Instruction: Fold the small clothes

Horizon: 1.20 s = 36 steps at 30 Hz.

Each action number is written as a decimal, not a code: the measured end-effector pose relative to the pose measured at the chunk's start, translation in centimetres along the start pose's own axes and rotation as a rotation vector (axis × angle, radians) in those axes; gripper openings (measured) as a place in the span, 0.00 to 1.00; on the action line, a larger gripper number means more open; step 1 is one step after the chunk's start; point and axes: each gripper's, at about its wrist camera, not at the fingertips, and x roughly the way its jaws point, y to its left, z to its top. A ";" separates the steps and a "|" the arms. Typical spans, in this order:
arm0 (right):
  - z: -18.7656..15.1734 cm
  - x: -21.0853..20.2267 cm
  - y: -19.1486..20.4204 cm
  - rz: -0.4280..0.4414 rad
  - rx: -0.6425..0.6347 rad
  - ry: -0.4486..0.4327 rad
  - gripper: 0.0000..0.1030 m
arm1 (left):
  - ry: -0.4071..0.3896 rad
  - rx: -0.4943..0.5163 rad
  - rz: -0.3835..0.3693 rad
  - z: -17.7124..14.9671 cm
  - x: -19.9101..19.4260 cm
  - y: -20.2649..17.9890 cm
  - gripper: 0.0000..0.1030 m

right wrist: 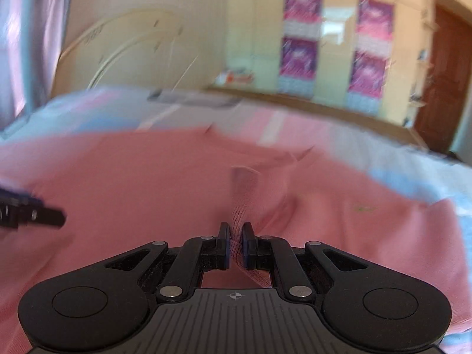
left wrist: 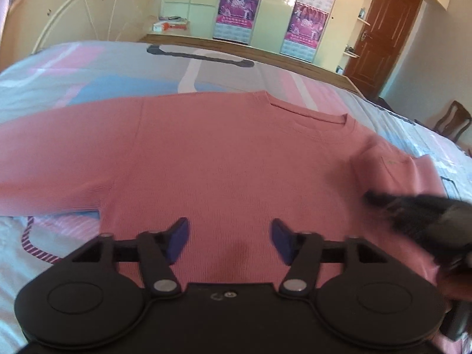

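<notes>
The pink sweater point(left wrist: 224, 153) lies spread flat on the bed point(left wrist: 88, 67), neckline away from the fingers, one long sleeve stretched out to the left of the left gripper point(left wrist: 230, 239). That gripper's blue-padded fingers point(left wrist: 178, 240) stand spread apart above the lower body of the sweater, with nothing between them and no cloth pinched.

The right gripper point(right wrist: 236, 243) has its fingers pressed together on a fold of the sweater's knit, which stands up in a ridge just ahead of the tips; its view is blurred. In the left wrist view that gripper shows as a dark smear to the right of the left fingers, over the right sleeve area, where the cloth already lies doubled over.

Likely step: the right side or sleeve is being carried across the body. The risks, as I judge them: the pinch holds only a narrow ridge, so the knit may slip free or the sleeve may land crooked; with the left fingers not holding anything down, the pull could drag the whole sweater across the bed and wrinkle it.

Beyond the bed stand a headboard point(left wrist: 76, 8), wardrobe doors with purple posters point(left wrist: 239, 6) and a brown door point(left wrist: 383, 29).
</notes>
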 end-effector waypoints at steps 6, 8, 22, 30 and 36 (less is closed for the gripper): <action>-0.5 -0.4 0.5 -0.018 0.019 -0.026 0.19 | -0.016 0.015 -0.122 1.0 1.4 -2.0 0.66; -0.6 -1.3 -1.2 -0.068 0.098 -0.046 0.19 | -0.012 0.028 -0.191 1.7 3.0 -3.6 0.66; -4.2 -9.7 -14.8 -0.421 0.555 -0.054 0.19 | -0.027 0.071 -0.243 4.4 8.5 -9.2 0.06; -5.9 -11.9 -16.3 -0.392 0.614 -0.064 0.19 | -0.087 0.079 -0.173 4.9 6.0 -4.9 0.06; -6.4 -11.1 -16.1 -0.357 0.600 -0.028 0.19 | -0.069 0.049 -0.137 3.3 5.9 -3.0 0.06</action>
